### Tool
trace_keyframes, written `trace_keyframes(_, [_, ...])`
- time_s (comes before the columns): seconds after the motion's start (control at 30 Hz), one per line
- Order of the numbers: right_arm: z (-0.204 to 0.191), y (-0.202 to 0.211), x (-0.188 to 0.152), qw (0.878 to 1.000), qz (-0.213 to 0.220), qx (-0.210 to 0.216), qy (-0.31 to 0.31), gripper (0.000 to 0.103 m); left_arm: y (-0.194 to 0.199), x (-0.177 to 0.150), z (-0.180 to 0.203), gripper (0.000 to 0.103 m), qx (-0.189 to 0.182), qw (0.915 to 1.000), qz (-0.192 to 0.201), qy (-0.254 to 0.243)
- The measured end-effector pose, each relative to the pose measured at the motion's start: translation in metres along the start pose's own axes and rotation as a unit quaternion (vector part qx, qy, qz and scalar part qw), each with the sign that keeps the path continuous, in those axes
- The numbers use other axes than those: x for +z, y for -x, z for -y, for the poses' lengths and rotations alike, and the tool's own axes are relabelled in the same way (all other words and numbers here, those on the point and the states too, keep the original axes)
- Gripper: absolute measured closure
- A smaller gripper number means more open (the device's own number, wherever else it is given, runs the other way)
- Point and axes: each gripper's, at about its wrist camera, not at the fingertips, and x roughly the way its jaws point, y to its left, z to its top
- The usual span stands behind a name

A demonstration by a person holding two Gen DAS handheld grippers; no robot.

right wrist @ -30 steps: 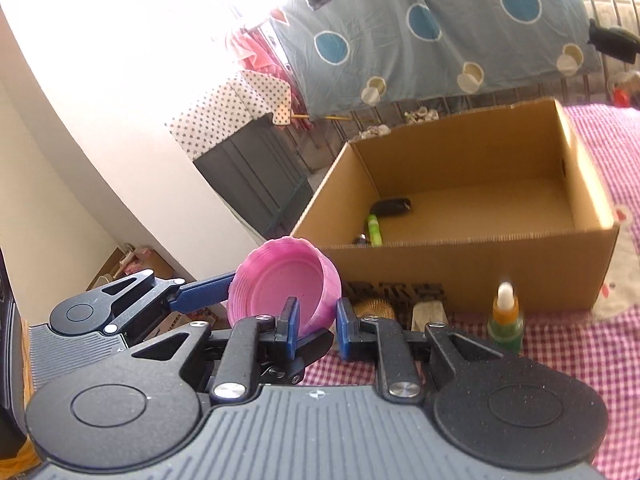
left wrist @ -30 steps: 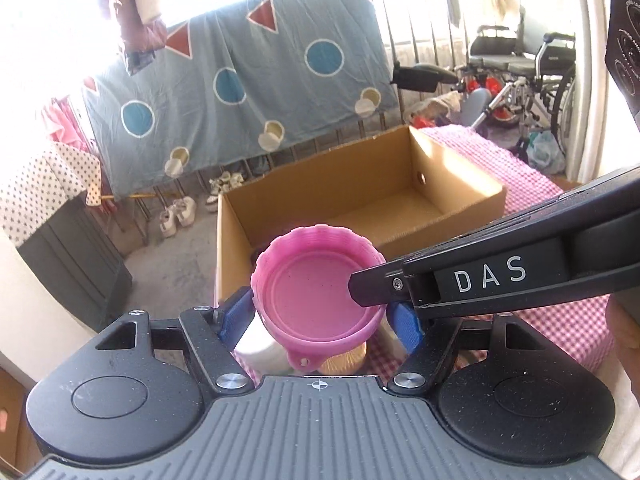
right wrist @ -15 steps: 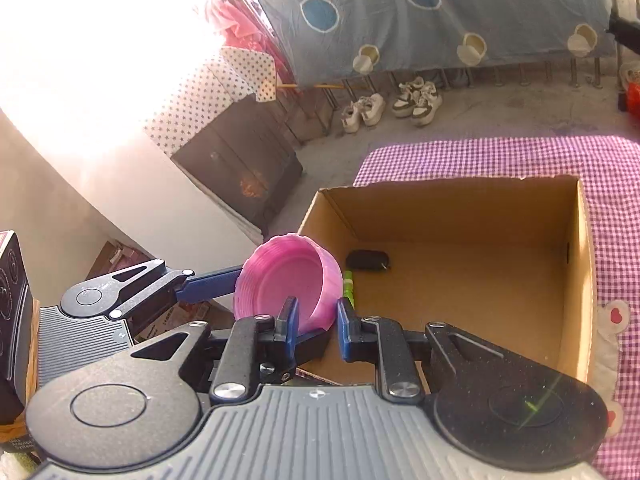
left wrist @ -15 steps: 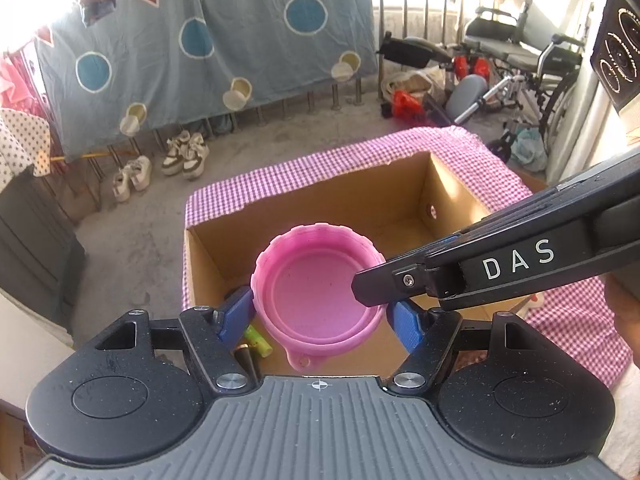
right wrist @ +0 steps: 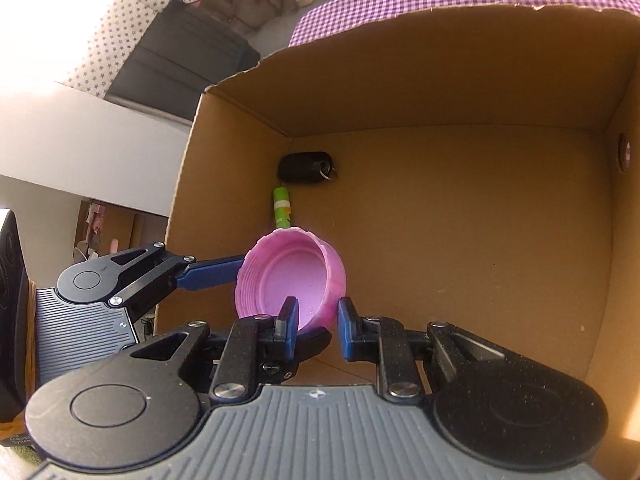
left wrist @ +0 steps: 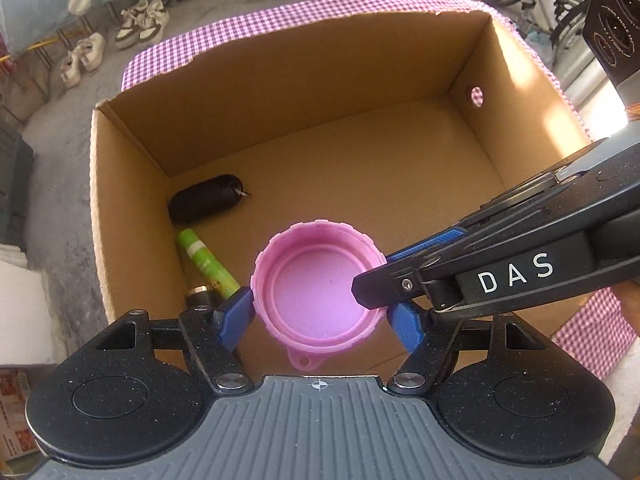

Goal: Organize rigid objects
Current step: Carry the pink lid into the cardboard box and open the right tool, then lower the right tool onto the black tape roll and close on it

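Your left gripper (left wrist: 320, 312) clamps the pink lid (left wrist: 320, 292) across its ribbed rim, both blue pads touching, over the near part of the cardboard box (left wrist: 320, 92). The lid is one shallow round plastic cap with a small tab, its open hollow facing your left wrist camera, so its axis runs toward you. Your right gripper (right wrist: 318, 322) pinches the lid's wall between narrowly set pads. On the plain corrugated box floor lie one black key fob (left wrist: 204, 198) and one green tube (left wrist: 206, 266), its long axis running front to back along the left wall. A pink gingham cloth (left wrist: 248, 32) covers the desk.
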Motion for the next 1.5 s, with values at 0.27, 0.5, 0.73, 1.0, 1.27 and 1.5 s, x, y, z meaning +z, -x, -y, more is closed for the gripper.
trace_keyframes(0.27, [0.008, -0.02, 0.002, 0.999, -0.036, 0.002, -0.008, 0.079, -0.017, 0.0, -0.007, 0.029, -0.012, 0.9988, -0.044, 0.017])
trace_keyframes(0.5, [0.014, -0.021, 0.003, 0.999, -0.044, 0.009, -0.021, 0.076, -0.012, -0.003, -0.011, 0.024, -0.015, 0.9985, -0.046, 0.024])
trace_keyframes(0.73, [0.008, 0.025, -0.01, 0.999, 0.016, 0.03, -0.007, 0.053, 0.021, -0.009, -0.01, 0.018, -0.018, 0.999, 0.005, 0.041])
trace_keyframes(1.0, [0.007, 0.114, -0.065, 0.988, 0.125, 0.089, -0.003, 0.053, 0.09, -0.039, -0.006, 0.016, -0.028, 0.9934, 0.092, 0.062])
trace_keyframes(1.27, [0.031, 0.171, -0.186, 0.963, 0.238, 0.125, 0.003, 0.044, 0.116, -0.088, 0.027, 0.007, -0.046, 0.978, 0.195, 0.057])
trace_keyframes(1.5, [0.072, 0.134, -0.275, 0.95, 0.281, 0.105, -0.083, 0.043, 0.077, -0.132, 0.062, 0.007, -0.064, 0.9759, 0.2, 0.059])
